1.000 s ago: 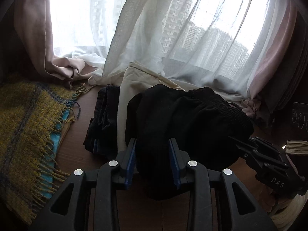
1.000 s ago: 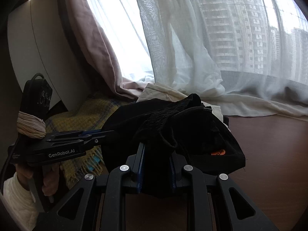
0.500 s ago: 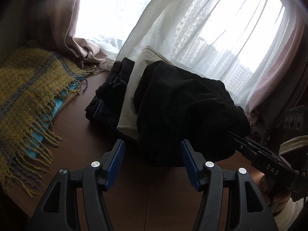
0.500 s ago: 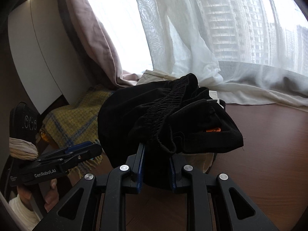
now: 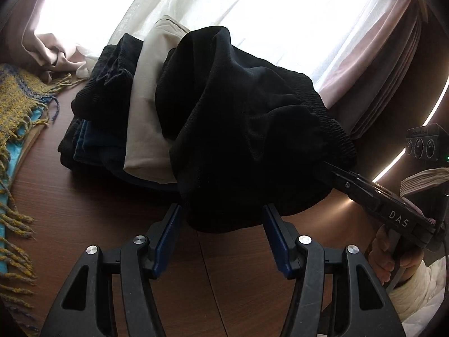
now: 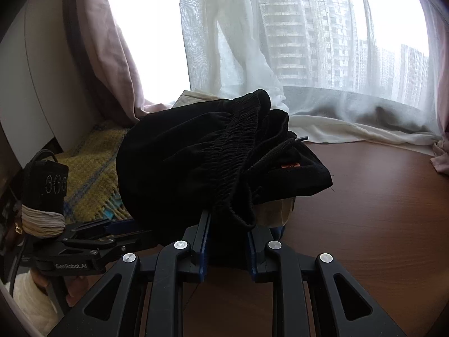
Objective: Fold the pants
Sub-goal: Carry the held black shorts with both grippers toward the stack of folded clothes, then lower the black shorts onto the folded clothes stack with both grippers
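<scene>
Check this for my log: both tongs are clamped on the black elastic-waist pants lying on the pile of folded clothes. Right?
Not quite. Only the right tongs are clamped on the black elastic-waist pants; the left tongs stand open around the hem, as the left wrist view shows. The pants do lie on the pile of folded clothes.

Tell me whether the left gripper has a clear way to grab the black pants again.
Probably yes: the left gripper is open, the black pants hang right between its fingers, nothing intervening.

Right gripper (image 5: 332,172) tips buried under black pants (image 5: 247,129)
</scene>
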`<state>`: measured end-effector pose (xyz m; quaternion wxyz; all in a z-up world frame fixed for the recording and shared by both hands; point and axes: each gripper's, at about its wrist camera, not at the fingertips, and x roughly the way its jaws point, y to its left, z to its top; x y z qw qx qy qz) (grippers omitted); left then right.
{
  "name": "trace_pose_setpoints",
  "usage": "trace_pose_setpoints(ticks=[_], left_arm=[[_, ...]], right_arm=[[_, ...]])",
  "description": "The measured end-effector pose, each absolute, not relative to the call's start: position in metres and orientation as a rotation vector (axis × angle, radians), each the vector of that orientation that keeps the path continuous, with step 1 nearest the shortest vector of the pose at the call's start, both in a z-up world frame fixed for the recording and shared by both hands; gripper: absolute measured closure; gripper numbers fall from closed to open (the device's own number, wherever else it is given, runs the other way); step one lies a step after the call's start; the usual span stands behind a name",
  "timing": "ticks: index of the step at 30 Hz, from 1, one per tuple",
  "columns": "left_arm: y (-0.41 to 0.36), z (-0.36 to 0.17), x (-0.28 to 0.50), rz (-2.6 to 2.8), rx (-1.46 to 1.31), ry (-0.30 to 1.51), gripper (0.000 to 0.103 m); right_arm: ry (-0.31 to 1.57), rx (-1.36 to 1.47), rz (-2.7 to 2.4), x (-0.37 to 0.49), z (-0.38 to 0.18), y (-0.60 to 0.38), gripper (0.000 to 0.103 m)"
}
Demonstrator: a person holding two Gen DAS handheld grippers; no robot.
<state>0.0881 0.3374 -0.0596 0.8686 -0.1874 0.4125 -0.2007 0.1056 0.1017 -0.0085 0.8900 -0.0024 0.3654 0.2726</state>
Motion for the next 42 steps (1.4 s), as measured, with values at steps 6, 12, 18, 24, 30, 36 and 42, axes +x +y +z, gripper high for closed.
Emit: trace_pose_setpoints(ticks=[6,12,18,24,30,36,42], left_arm=[[0.337,-0.064,0.098,-0.442,-0.383,0.848,0.045],[0.328,-0.068,0.109,-0.459,-0.414,0.851,0.05],[0.324,-0.066,0.112,-0.504,-0.494,0.905,0.094],[0.33,-0.022,0.108,-0.417,-0.494,0.904,0.095],[0.327,0.041,0.118,-0.38,-0.427,0.859,0.096],[0.319,0.103,0.16,-0.374,-0.329,0.788,0.095],[0.321,0.146,0.212,-0.359,-0.288,0.744,0.095]], right_arm=[[0.76,-0.005,0.52,0.102,-0.009,0.099,0.08],[0.802,0.045,0.523,0.099,-0.018,0.092,0.08],[0.818,0.103,0.549,0.099,-0.013,0.088,0.08],[0.816,0.147,0.564,0.104,-0.001,0.083,0.08],[0.826,0.262,0.597,0.118,0.018,0.079,0.08],[0.755,0.34,0.626,0.151,0.066,0.073,0.081],[0.669,0.364,0.653,0.201,0.113,0.075,0.081]])
